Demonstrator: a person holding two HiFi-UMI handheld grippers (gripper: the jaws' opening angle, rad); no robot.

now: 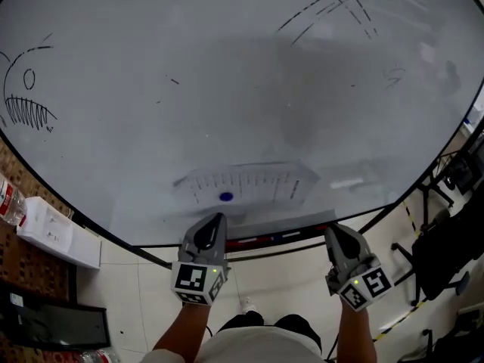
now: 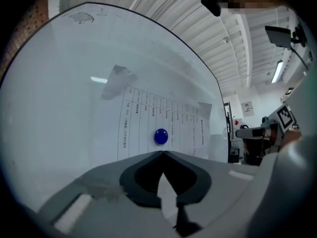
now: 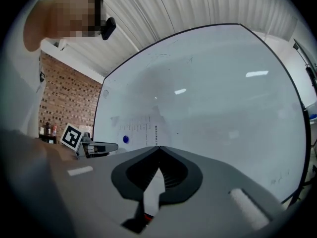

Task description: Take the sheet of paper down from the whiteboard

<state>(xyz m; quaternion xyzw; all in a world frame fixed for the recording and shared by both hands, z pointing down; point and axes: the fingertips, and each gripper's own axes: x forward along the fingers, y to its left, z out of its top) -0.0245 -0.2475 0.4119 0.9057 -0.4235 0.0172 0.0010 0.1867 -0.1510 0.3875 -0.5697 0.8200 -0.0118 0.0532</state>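
Paper of this kind will most likely handle as light, thin and limp: easy to crease or tear if dragged, and likely to sag or flutter once it is free. The sheet of paper (image 1: pixel 257 184), printed with a ruled table, lies flat on the whiteboard (image 1: pixel 227 74) close to the board's bottom edge, about midway along it. A single round blue magnet (image 1: pixel 225 197) pins it near its lower margin, left of the sheet's centre in the head view. Its corners look as if they may stand slightly off the board, though that is hard to be sure of. The magnet looks small, smooth and domed, so closed pads could slip off it. A pinch across its sides seems the safer hold, while the sheet itself is best taken at a free edge or corner away from the magnet, so that it is not pulled out from under it. The left gripper (image 1: pixel 218 219) has its jaws fully together with nothing between them, and it hangs short of the board with its tips aimed at the magnet, touching neither magnet nor sheet. The right gripper (image 1: pixel 333 233) is likewise closed and empty, and it points at bare board beside the sheet's right end, clear of the surface. Both would have to open before either could take hold.
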